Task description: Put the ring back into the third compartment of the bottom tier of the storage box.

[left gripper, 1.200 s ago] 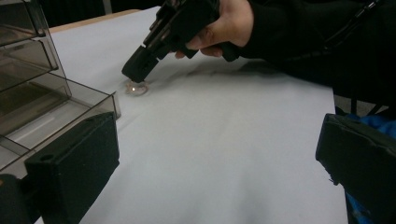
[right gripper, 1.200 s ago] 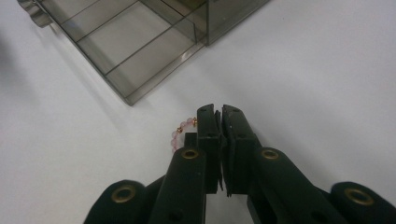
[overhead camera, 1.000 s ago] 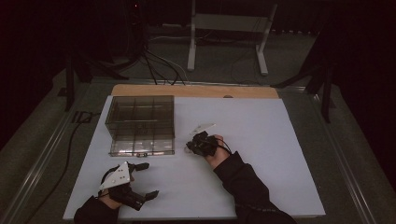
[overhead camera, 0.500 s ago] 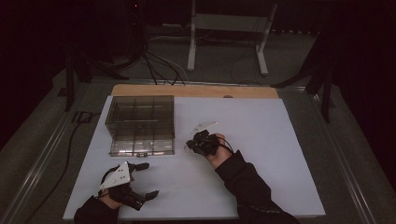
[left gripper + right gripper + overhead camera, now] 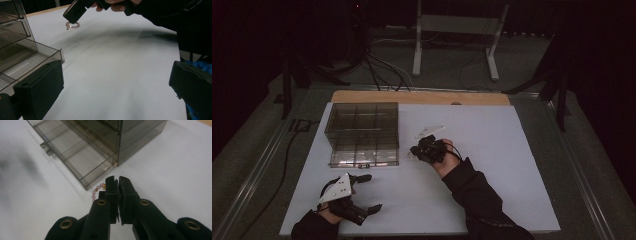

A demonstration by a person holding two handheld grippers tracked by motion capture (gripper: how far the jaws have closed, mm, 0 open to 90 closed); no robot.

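High view. My right gripper point(image 5: 416, 150) sits just off the front right corner of the smoky clear organiser box point(image 5: 362, 134), over the white table point(image 5: 512, 150); set against the picture from a second back it has edged slightly up the frame, which I read as a lift. My left gripper point(image 5: 364, 192) lies near the table's front edge, jaws spread with nothing between them, where it was a second ago.

Left gripper view. My own two black jaws stand wide apart at the bottom corners. Beyond them the right gripper point(image 5: 73, 17) hangs above the table with the pink bead bracelet point(image 5: 72, 25) dangling from its tip, clear of the surface (a gap shows beneath the beads). The box's open drawer point(image 5: 32, 62) is at the left.

Right gripper view. My jaws are pressed together on the bracelet point(image 5: 98, 190), its beads curling out to their left, just short of the drawer's point(image 5: 75, 152) near corner.

Judgement: the bracelet is now picked up and off the table, so carrying it over a drawer compartment looks next.
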